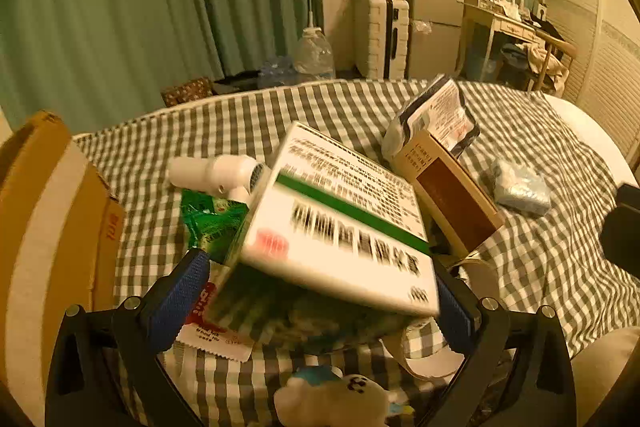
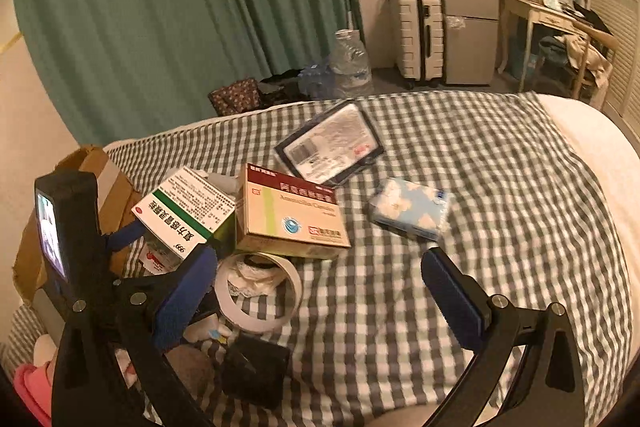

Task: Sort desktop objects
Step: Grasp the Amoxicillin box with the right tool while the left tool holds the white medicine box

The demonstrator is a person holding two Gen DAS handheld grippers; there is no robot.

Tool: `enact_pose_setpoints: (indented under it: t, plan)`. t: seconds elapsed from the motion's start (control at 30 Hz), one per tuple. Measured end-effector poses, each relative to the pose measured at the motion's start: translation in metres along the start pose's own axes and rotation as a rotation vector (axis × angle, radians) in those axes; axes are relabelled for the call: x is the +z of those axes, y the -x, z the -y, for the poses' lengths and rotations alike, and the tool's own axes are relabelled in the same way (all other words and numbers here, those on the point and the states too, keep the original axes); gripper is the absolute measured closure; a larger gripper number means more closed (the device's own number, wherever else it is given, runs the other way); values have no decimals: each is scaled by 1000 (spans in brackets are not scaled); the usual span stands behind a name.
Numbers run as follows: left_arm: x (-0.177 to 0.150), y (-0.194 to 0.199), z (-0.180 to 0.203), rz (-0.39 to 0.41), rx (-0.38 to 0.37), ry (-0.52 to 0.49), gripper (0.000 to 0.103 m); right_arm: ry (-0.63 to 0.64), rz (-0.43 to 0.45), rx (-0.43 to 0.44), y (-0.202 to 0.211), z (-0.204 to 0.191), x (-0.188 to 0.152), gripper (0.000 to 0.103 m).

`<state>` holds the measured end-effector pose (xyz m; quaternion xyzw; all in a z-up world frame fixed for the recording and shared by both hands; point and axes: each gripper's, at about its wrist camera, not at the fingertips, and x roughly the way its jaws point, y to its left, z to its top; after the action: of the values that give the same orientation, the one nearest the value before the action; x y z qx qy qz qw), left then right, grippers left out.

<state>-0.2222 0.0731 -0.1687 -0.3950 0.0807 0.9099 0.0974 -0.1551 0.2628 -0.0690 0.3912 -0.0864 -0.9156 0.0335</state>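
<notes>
My left gripper [image 1: 320, 291] is shut on a white and green medicine box [image 1: 340, 223] and holds it tilted above the checked bedspread [image 1: 540, 255]; the box also shows in the right wrist view [image 2: 186, 213], held by the left gripper [image 2: 160, 239]. My right gripper [image 2: 320, 279] is open and empty above the bedspread [image 2: 500, 187]. Near it lie a tan and red medicine box [image 2: 292, 215], a tape roll [image 2: 260, 291], a blue tissue pack [image 2: 410, 207] and a dark plastic packet [image 2: 332, 143].
A cardboard box [image 1: 52, 227] stands at the left. A white bottle [image 1: 216, 173], a green sachet [image 1: 212, 223], a brown box [image 1: 452, 195] and a plush toy [image 1: 336, 399] lie around the left gripper. A black object [image 2: 256, 367] lies below the tape roll.
</notes>
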Motion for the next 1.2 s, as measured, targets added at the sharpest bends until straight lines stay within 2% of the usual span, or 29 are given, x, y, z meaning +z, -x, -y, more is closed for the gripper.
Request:
enact_pose_setpoints:
  t: [0.07,0.13,0.2,0.33,0.47,0.6,0.73,0.83,0.97,1.03,1.1,1.13,1.17,1.2]
  plan:
    - [0,-9,-6,-24,-8,-3,0,36,-9,15,-10,-9,3,0]
    - [2,-15,-17,-46,-73,40,3,59,-24,34,-21,-17,5,0]
    - [3,-15,-22,-48,-98,52,4,61,-45,49,-31,-20,5,0]
    - [0,-13,-29,-55,-87,38,5,74,-80,31,-45,-22,1,1]
    - [1,-4,-42,-45,-111,119,6,52,-116,39,-58,-19,4,1]
    - [3,-1,-56,-35,-93,194,6,-1,-131,75,-71,-23,13,1]
    - [1,-3,-69,-57,-65,225,6,52,-136,50,-83,-41,18,1]
    - [-2,-5,-84,-76,-47,278,12,71,-138,50,-86,-46,18,1]
    - [-7,-11,-101,-101,-59,353,13,159,-134,-10,-90,-55,13,1]
    - [-8,-12,-96,-111,-60,354,13,179,-125,-27,-94,-60,13,1]
    - [-5,-12,-87,-108,-36,318,13,212,-139,-67,-105,-67,11,3]
    - [-5,-11,-80,-103,-19,285,13,224,-154,-83,-110,-69,10,12]
    - [-5,-10,-78,-100,-13,269,13,235,-166,-96,-115,-71,9,27]
    - [-5,-10,-74,-96,-11,248,13,240,-169,-98,-117,-71,8,28]
